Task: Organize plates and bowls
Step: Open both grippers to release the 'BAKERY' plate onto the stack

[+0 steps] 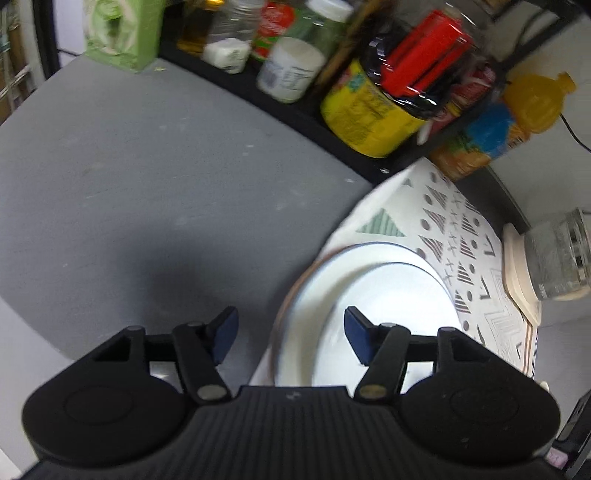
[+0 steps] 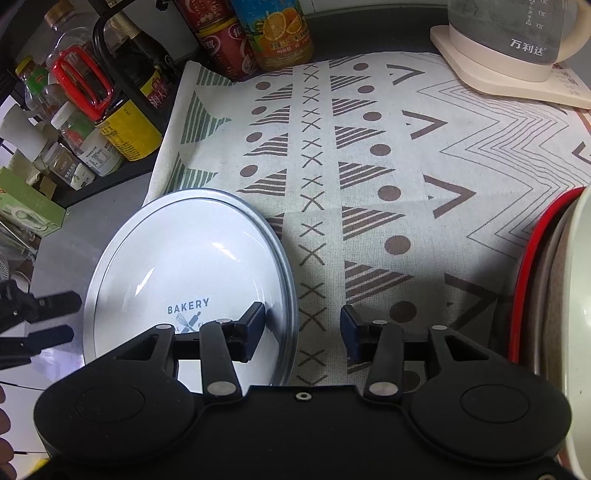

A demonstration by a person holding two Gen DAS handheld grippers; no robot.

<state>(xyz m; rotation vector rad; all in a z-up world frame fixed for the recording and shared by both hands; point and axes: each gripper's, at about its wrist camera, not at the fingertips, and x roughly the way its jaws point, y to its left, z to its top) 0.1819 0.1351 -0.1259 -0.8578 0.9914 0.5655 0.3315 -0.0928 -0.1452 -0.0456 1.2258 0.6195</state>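
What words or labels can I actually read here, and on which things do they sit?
"BAKERY": printed on the white plate, above a crossed whisk and rolling pin; the smaller words beside that emblem are cut off by the tongs.
"万利达": on the glass kettle, with tiny level marks too small to read.
Labels on the orange juice bottle, red can and soy sauce bottle: too small or blurred.
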